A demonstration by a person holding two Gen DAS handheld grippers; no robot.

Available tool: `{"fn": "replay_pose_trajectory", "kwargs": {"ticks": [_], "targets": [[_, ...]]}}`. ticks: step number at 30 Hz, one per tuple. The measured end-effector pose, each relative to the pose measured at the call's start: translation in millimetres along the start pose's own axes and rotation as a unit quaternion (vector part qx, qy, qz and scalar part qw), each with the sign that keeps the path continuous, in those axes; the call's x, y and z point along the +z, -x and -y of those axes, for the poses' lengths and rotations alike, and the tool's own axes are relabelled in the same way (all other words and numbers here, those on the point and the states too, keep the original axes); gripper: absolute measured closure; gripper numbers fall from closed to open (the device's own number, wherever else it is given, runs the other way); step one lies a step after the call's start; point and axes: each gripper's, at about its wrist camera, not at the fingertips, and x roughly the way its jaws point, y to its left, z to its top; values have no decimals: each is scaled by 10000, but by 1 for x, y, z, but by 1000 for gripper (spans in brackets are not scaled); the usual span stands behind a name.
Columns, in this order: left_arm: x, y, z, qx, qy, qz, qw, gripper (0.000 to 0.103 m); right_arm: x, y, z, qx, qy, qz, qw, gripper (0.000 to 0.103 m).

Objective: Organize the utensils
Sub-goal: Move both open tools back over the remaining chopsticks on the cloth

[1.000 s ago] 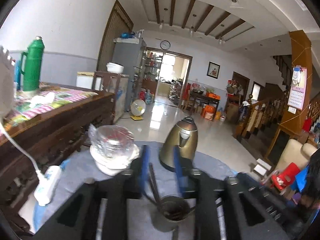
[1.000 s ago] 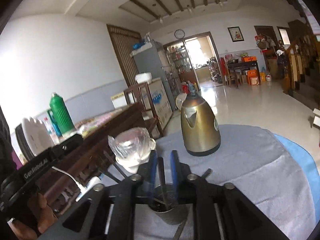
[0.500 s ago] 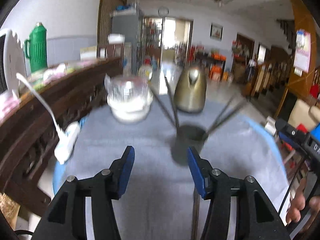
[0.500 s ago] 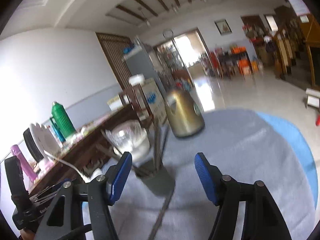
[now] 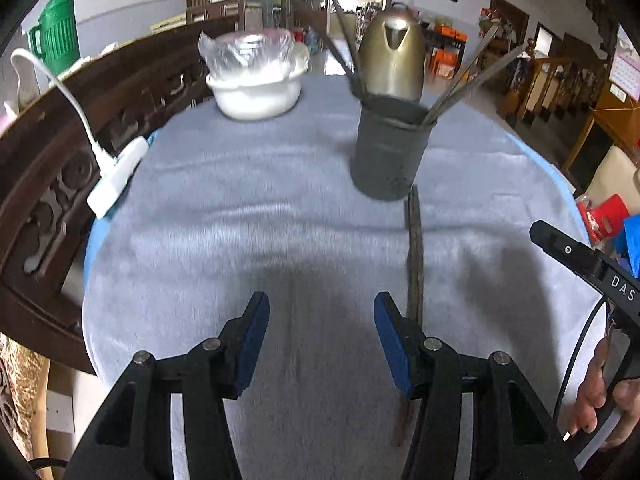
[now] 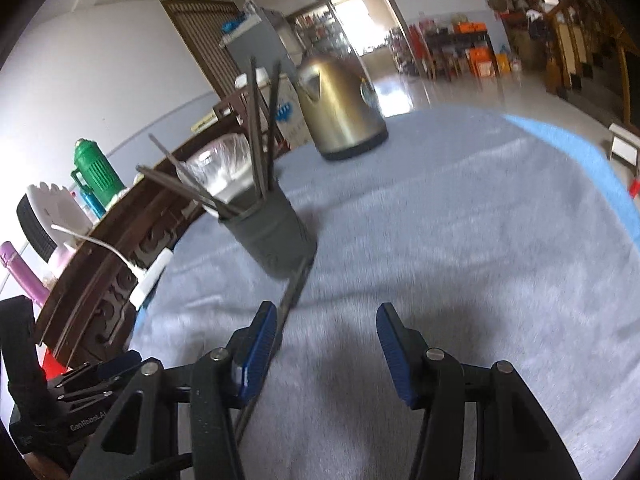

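While we hold both sets of tongs low over the grey cloth [image 5: 240, 248], each stands spread wide and grips nothing. Our left gripper [image 5: 320, 336] hovers near the table's front edge, its blue pads [image 5: 252, 340] well apart. Just beside its right finger lies a pair of dark chopsticks [image 5: 414, 272] flat on the cloth, their far tips touching the foot of the cup [image 5: 388, 148]. Our right gripper [image 6: 326, 344] hangs open too, those chopsticks running under its left finger. Upright in the grey cup, more chopsticks [image 6: 260, 136] lean out in several directions. Behind it stands a brass kettle [image 5: 394, 60], and left of that a white bowl [image 5: 256, 88] covered with clear plastic. A white power strip [image 5: 116, 176] hangs at the cloth's left edge.
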Motion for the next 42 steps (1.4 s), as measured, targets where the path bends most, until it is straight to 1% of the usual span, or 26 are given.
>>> {"fn": "replay_pose_trajectory", "kwargs": {"ticks": [2, 4, 5, 6, 7, 9, 10, 11, 17, 21, 25, 31, 36, 38, 40, 42], "targets": [[-3, -5, 2, 56, -14, -55, 10000, 48, -3, -10, -2, 109, -107, -160, 9998, 48], [-6, -8, 2, 136, -10, -103, 9999, 48, -5, -20, -8, 72, -18, -381, 9992, 48], [-7, -10, 0, 141, 15, -130, 9998, 48, -7, -25, -12, 13, 87, -481, 9988, 51], [-8, -13, -3, 143, 73, -173, 9997, 48, -8, -31, -18, -63, 221, -588, 9980, 57], [-9, -13, -5, 152, 111, -195, 9996, 48, -10, -37, -22, -96, 296, -682, 9972, 66], [-11, -16, -11, 191, 206, -247, 9993, 48, -13, -55, -33, -171, 384, -934, 9947, 67], [-11, -17, -14, 194, 239, -261, 9992, 48, -14, -62, -35, -201, 384, -993, 9941, 69], [-12, -18, -16, 195, 280, -276, 9990, 48, -14, -68, -37, -210, 376, -1059, 9934, 70], [-14, -21, -25, 153, 379, -292, 9987, 48, -15, -101, -46, -278, 213, -1457, 9887, 70], [-16, -23, -28, 42, 464, -322, 9984, 48, -16, -108, -55, -294, 238, -1514, 9877, 70], [-18, -26, -29, -21, 497, -352, 9981, 48, -18, -112, -63, -470, 384, -1542, 9862, 70], [-21, -31, -33, -38, 601, -435, 9972, 48, -19, -113, -72, -617, 610, -1572, 9838, 70], [-21, -30, -35, -42, 627, -438, 9971, 48, -19, -109, -65, -703, 648, -1594, 9826, 70], [-21, -29, -37, -39, 643, -435, 9970, 48, -18, -106, -60, -817, 628, -1597, 9818, 71], [-20, -29, -39, -35, 676, -435, 9968, 48, -17, -103, -53, -971, 644, -1607, 9801, 74], [-21, -29, -39, -66, 708, -440, 9965, 48, -17, -97, -45, -1016, 613, -1619, 9797, 74]]}}
